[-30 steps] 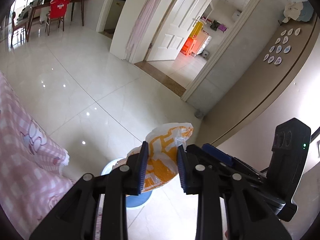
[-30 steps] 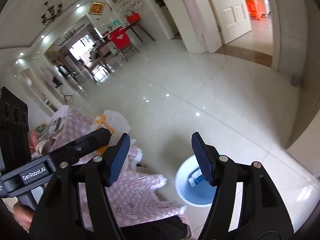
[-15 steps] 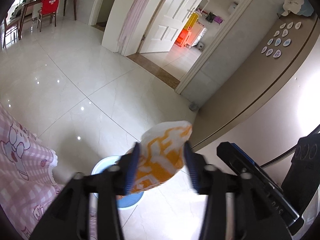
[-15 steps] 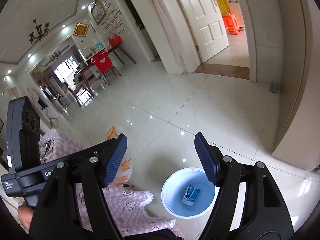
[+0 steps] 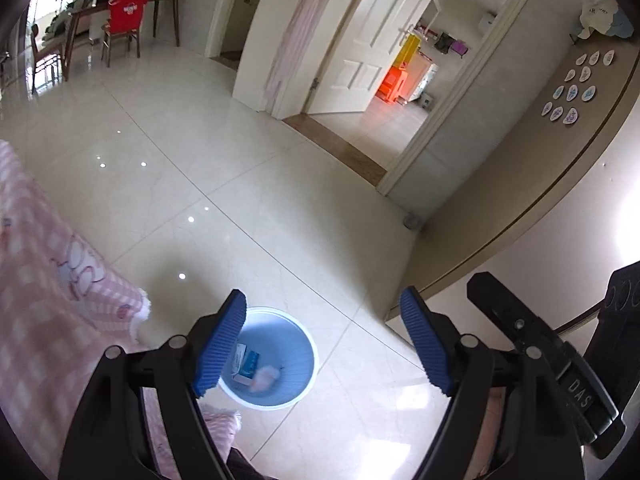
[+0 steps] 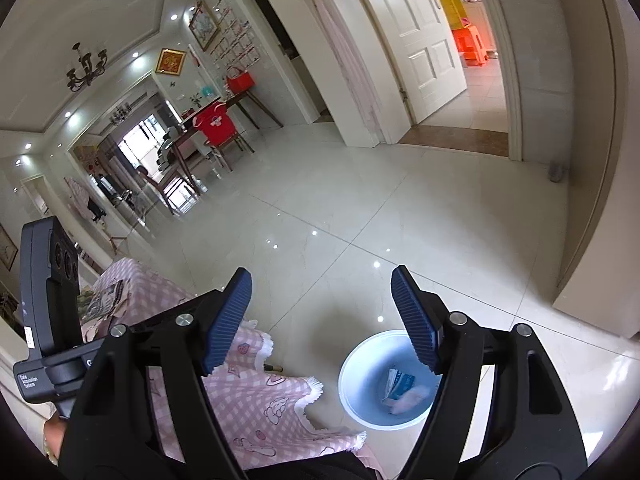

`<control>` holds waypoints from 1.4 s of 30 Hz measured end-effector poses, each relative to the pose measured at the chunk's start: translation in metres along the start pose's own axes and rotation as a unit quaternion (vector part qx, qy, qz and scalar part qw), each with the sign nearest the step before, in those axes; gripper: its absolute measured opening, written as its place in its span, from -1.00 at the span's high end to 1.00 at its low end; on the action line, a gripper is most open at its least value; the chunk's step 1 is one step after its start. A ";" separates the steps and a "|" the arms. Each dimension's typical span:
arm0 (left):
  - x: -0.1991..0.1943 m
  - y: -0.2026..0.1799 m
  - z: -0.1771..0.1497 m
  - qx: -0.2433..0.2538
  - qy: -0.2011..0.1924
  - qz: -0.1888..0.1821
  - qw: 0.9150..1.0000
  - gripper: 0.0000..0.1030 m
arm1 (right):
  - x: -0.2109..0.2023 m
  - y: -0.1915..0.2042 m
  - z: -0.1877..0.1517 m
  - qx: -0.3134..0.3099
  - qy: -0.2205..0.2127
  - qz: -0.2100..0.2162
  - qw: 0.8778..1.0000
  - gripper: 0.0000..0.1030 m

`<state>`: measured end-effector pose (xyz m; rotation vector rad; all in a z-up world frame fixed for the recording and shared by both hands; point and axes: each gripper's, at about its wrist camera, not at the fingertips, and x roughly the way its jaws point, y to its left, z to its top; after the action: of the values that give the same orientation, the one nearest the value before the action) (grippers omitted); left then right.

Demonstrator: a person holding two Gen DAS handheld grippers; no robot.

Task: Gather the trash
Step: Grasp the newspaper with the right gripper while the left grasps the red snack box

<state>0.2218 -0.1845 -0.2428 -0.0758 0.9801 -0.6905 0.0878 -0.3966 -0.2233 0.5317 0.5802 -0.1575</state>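
Above the blue bin [image 5: 276,360], left tongs [image 5: 322,340] are opening, empty.

Floor tiles [image 5: 304,184]: glossy, smooth, mirror the ceiling lights. Bin [image 5: 304,376]: smooth light-blue plastic. Tablecloth [image 6: 256,396]: matt pink checked cloth, frayed edge. Finger pads [image 5: 222,340]: blue ribbed, look rubbery, on matt black plastic. Door [image 6: 420,40]: white, painted, satin.

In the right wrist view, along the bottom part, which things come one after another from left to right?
Left gripper → pink checked tablecloth → blue bin with trash inside.
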 end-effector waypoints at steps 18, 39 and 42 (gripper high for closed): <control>-0.196 0.140 -0.046 -0.097 -0.125 0.197 0.967 -0.54 | 0.029 0.187 -0.046 -0.186 0.073 0.129 0.971 -0.40; -0.214 0.228 -0.041 -0.185 -0.145 0.178 0.956 -0.53 | 0.125 0.312 -0.093 -0.386 0.144 0.199 0.889 0.00; -0.206 0.232 -0.035 -0.191 -0.150 0.172 0.955 -0.45 | 0.130 0.296 -0.079 -0.328 0.158 0.233 0.902 0.37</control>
<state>0.2364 0.1234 -0.1940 -0.3330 0.7952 -0.1552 0.2423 -0.1019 -0.2238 0.0183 0.7593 0.5800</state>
